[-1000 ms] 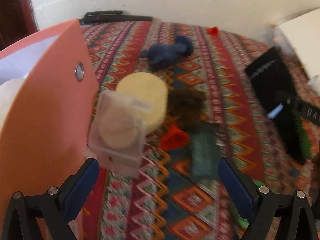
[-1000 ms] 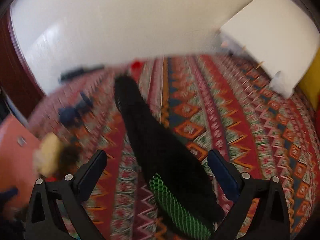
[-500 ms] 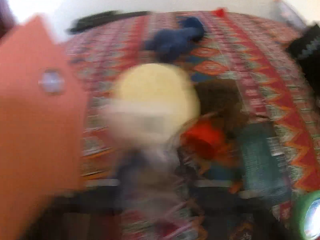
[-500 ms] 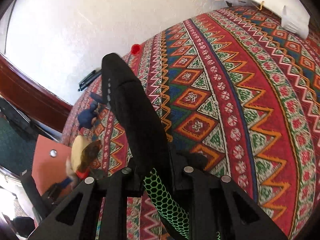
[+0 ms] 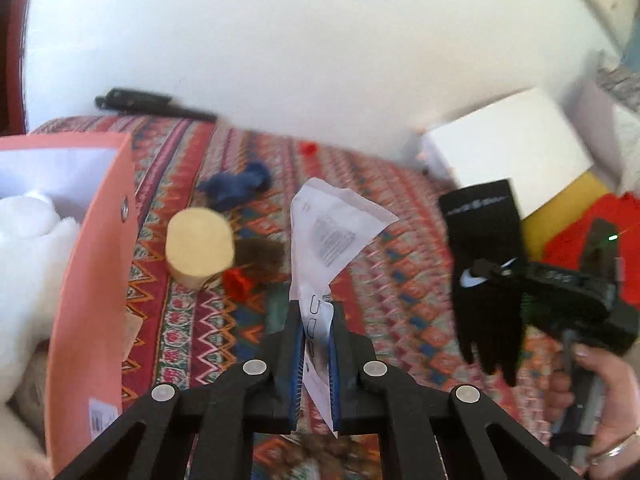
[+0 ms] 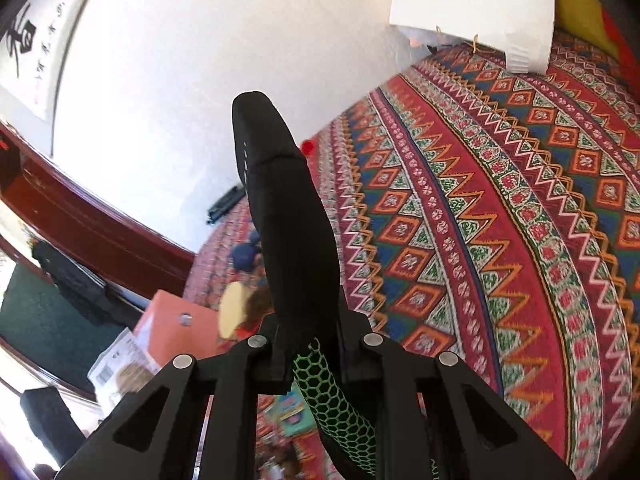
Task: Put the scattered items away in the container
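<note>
My left gripper point(image 5: 315, 316) is shut on a clear plastic packet with a white label point(image 5: 332, 236) and holds it above the patterned cloth. My right gripper point(image 6: 308, 344) is shut on a black glove point(image 6: 288, 216) with a green honeycomb palm and holds it up; it also shows in the left wrist view point(image 5: 486, 264), hanging at the right. The orange container point(image 5: 96, 264) stands at the left with a white plush toy point(image 5: 28, 264) inside. It also shows in the right wrist view point(image 6: 172, 328).
On the cloth lie a cream round block point(image 5: 200, 248), a brown furry item point(image 5: 260, 254), a red piece point(image 5: 236, 282), a blue cloth point(image 5: 236, 186) and a small red cap point(image 5: 308, 147). A white box point(image 5: 508, 148) stands at the far right. A black object point(image 5: 152, 102) lies by the wall.
My left gripper has shut on the packet and lifted it off the cloth. My right gripper has shut on the black glove and raised it.
</note>
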`<action>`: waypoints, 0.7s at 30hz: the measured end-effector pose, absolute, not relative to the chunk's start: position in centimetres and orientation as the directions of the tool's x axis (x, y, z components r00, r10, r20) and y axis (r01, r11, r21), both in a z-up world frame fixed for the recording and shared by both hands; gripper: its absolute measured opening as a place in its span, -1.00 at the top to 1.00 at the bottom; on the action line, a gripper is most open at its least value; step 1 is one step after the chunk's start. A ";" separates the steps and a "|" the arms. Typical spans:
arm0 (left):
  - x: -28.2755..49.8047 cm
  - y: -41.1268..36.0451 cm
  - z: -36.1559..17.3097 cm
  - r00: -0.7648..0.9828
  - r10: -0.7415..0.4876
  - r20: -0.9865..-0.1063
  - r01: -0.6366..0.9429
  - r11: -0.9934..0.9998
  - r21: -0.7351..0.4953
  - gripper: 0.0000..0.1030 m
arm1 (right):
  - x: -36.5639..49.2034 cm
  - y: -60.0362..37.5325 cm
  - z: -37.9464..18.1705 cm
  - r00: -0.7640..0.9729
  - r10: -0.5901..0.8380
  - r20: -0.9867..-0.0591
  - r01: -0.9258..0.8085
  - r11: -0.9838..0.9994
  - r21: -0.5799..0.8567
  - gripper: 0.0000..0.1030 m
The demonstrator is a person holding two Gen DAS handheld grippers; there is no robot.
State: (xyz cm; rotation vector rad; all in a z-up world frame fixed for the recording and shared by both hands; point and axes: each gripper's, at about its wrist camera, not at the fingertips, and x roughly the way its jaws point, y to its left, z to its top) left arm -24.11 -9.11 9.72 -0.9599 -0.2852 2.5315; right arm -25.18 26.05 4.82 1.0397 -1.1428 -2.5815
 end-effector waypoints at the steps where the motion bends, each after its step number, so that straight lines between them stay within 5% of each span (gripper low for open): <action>1: -23.4 -9.5 10.6 -0.696 0.443 -0.565 -0.308 -0.895 -0.323 0.90 | -25.2 25.2 5.3 -0.758 -0.383 -0.529 -0.136 -0.700 0.701 0.70; 11: -24.3 -22.0 16.3 -0.855 0.299 -0.424 -0.126 -0.912 -0.389 0.90 | -24.3 9.0 14.6 -0.724 -0.589 -0.359 0.253 -0.711 0.656 0.70; 19: -29.2 -32.8 14.0 -0.865 0.287 -0.412 -0.022 -0.842 -0.539 0.89 | -28.4 -8.4 20.1 -0.661 -0.643 -0.386 0.460 -0.754 0.469 0.70; 20: -29.7 -33.4 13.5 -0.855 0.301 -0.422 -0.022 -0.835 -0.550 0.77 | -29.4 -10.1 20.3 -0.649 -0.652 -0.392 0.470 -0.748 0.468 0.70; 21: -30.1 -34.1 13.1 -0.848 0.316 -0.426 -0.018 -0.820 -0.573 0.25 | -30.3 -12.0 20.3 -0.636 -0.661 -0.398 0.480 -0.743 0.467 0.70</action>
